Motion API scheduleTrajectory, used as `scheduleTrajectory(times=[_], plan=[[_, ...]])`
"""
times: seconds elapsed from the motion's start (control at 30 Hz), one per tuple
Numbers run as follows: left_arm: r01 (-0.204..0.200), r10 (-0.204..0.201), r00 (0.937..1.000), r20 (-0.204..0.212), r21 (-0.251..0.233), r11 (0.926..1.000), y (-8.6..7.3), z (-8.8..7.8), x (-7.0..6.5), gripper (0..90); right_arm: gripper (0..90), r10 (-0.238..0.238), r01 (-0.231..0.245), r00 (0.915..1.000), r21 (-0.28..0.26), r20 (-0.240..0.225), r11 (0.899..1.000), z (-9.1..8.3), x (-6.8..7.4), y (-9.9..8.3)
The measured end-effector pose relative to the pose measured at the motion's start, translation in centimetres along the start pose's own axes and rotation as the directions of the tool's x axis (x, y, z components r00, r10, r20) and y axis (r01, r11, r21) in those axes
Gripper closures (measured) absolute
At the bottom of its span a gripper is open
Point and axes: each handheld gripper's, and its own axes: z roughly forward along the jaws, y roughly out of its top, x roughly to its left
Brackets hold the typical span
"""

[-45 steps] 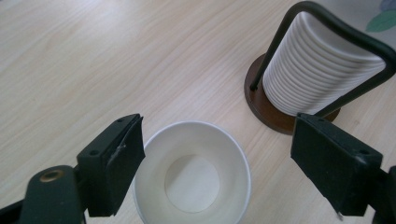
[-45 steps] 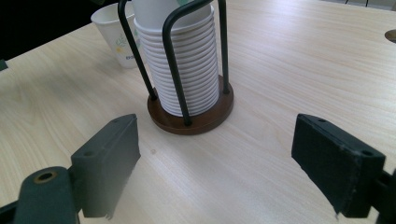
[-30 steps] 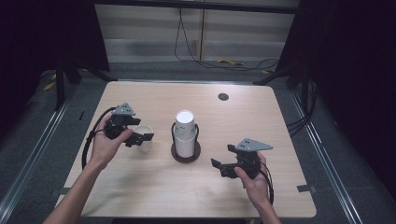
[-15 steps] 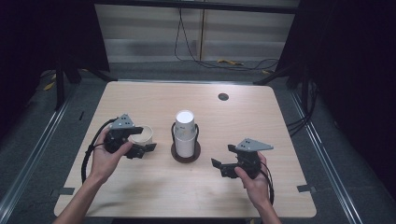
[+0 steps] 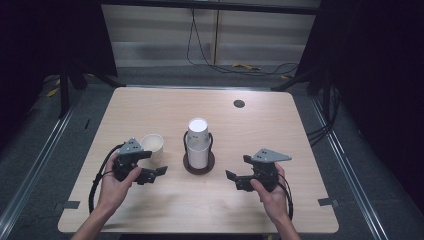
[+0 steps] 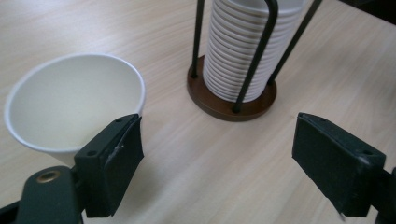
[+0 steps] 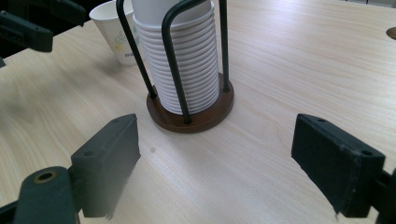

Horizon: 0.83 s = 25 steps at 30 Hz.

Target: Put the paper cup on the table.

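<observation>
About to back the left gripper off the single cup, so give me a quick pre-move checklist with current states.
1. White paper cup upright on the light wooden table: ok.
2. Left gripper open, jaws just opened, nothing between them: ok.
3. Left pad clear of cup wall: cannot tell.
4. Stacked white cups seated in black wire holder with brown round base: ok.
5. Right gripper open, apart from holder: ok.

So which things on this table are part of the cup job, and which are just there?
In the job:
- single paper cup, standing upright
- stack of cups in the wire holder
- left gripper, jaws open beside the single cup

Just there:
- right gripper, open, idle
- grommet hole
- floor cables
</observation>
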Motion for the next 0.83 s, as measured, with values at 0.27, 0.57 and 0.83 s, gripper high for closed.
scheduleTrajectory(times=[0.27, 0.57, 0.83], plan=[[-0.006, 0.006, 0.9997, 0.024, 0.003, 1.0000, -1.7, -0.2, -0.9, 16.3, 14.9, -0.004, 0.004, 1.0000, 0.013, 0.002, 1.000, 0.2, 0.2, -0.3], [-0.020, 0.020, 0.9998, 0.007, -0.009, 0.9998, -3.7, 0.1, -1.1, 16.3, 14.9, -0.010, 0.010, 1.0000, 0.019, -0.002, 1.000, 0.4, 0.4, -0.5], [-0.027, 0.027, 0.9991, 0.032, -0.023, 0.9994, -4.2, -0.3, -1.3, 16.3, 14.8, -0.005, 0.005, 1.0000, 0.032, -0.005, 0.999, 0.7, 0.3, -0.8]])
